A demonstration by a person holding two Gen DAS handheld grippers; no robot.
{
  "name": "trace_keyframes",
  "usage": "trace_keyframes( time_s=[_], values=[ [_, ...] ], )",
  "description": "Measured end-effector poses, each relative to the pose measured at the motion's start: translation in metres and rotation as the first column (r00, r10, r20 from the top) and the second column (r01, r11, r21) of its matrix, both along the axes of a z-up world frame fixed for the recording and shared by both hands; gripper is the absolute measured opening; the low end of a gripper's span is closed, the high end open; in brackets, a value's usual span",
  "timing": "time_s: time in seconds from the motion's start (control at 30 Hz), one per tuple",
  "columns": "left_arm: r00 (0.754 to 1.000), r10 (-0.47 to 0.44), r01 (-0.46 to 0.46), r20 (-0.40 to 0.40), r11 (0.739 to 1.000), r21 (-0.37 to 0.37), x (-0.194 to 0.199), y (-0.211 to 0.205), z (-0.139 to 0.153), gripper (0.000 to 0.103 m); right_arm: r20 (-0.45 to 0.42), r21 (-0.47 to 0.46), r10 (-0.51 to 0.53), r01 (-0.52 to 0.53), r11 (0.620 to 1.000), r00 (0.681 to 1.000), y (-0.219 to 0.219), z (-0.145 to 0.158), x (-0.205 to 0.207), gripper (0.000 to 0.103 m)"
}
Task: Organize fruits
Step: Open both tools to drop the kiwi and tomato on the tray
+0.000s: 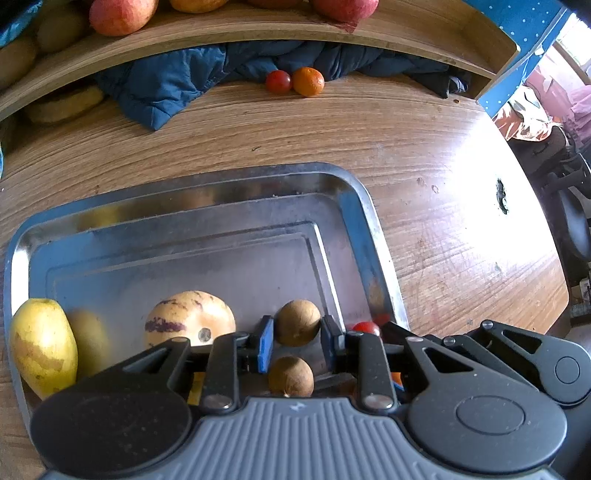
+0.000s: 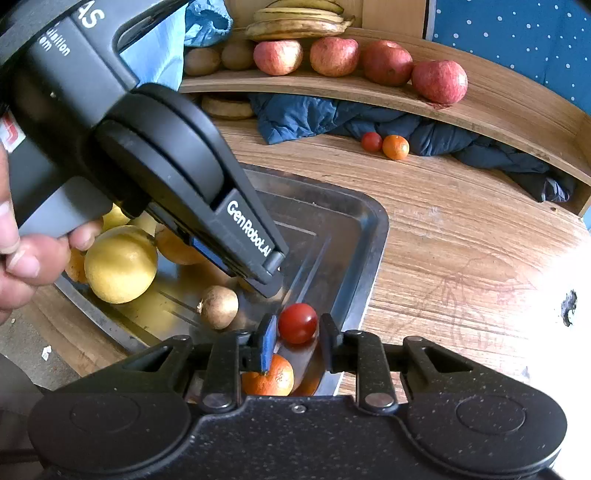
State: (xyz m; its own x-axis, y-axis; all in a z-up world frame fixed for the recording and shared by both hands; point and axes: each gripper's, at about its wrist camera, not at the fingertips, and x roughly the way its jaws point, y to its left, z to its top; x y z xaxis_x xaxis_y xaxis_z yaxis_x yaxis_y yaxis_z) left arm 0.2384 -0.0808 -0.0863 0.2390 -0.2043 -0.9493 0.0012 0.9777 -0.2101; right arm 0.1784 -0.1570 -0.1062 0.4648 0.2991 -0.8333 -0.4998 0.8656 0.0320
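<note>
both grippers low over the near right corner of the metal tray (image 1: 207, 184), pointing steeply down. left gripper (image 1: 297, 341) jaws narrow, clamped on a small round brown fruit (image 1: 297, 322); a second brown fruit (image 1: 290, 376) lies just nearer, below the jaws. right gripper (image 2: 297, 341) jaws narrow too, closed on a red cherry tomato (image 2: 297, 322) right by the tray's right wall; a mandarin (image 2: 269, 376) sits just nearer under the blue pad. a hand (image 2: 22, 258) grips the left tool's handle at the left edge of the right wrist view.

also on the tray, leftward: a cream melon with purple streaks (image 1: 189, 317), a yellow mango (image 1: 42, 347) at the near left rim, a round yellow fruit (image 2: 120, 264) with orange ones behind it.

wooden table (image 1: 424, 166) past the tray, glare on the right. further off, a lone cherry tomato (image 1: 278, 81) and a small orange (image 1: 308, 81) touch each other, right against a crumpled blue cloth (image 1: 166, 88) under a curved wooden shelf (image 2: 498, 107). on the shelf, four red apples (image 2: 334, 56) in a row, kiwis (image 2: 202, 61) left of them, bananas (image 2: 295, 22) behind.
</note>
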Motion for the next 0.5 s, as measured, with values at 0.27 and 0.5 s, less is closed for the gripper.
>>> trace_keyframes(
  time_s=[0.27, 0.5],
  values=[
    [1.000, 0.018, -0.018, 0.023, 1.000, 0.005, -0.005, 0.002, 0.007, 0.045, 0.018, 0.002, -0.003, 0.003, 1.000, 1.000, -0.002, 0.003, -0.003, 0.040],
    [0.998, 0.036, -0.036, 0.042, 0.999, 0.010, -0.013, 0.003, 0.022, 0.060, 0.024, 0.023, -0.014, 0.013, 1.000, 1.000, -0.009, 0.010, -0.006, 0.054]
  ],
)
